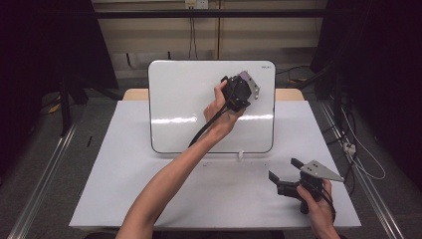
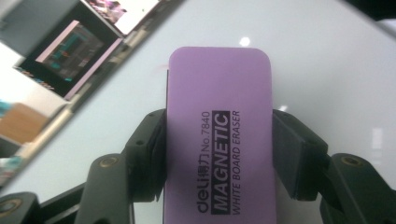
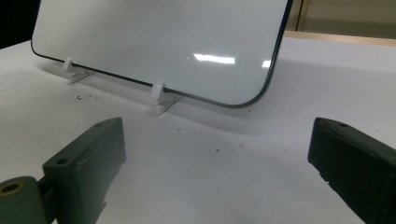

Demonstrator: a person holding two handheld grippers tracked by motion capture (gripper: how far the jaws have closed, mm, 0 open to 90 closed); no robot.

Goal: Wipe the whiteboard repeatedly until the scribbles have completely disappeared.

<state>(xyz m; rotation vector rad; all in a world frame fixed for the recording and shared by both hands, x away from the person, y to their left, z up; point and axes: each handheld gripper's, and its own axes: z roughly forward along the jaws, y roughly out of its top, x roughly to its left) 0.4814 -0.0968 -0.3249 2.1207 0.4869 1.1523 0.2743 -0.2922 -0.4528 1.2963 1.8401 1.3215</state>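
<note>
**Eraser held at whiteboard, upper right**

The whiteboard (image 1: 189, 109) stands tilted on clips at the far half of the bench (image 1: 124, 189). The left gripper (image 1: 240, 88) is raised against the board's upper right area, jaws pinching the purple eraser (image 2: 219, 140) across its short sides. The eraser's long axis runs along the jaws, pointing away from the hand. The board face looks clean; free travel lies to the left and downward. The right gripper (image 1: 286, 174) rests low at the bench's near right, jaws spread, holding nothing.

I am working bare-armed, gripping two black two-jaw grippers (image 1: 238, 92) (image 1: 284, 175) with brass screws, grey three-cornered top plates, and trailing black cables.
</note>
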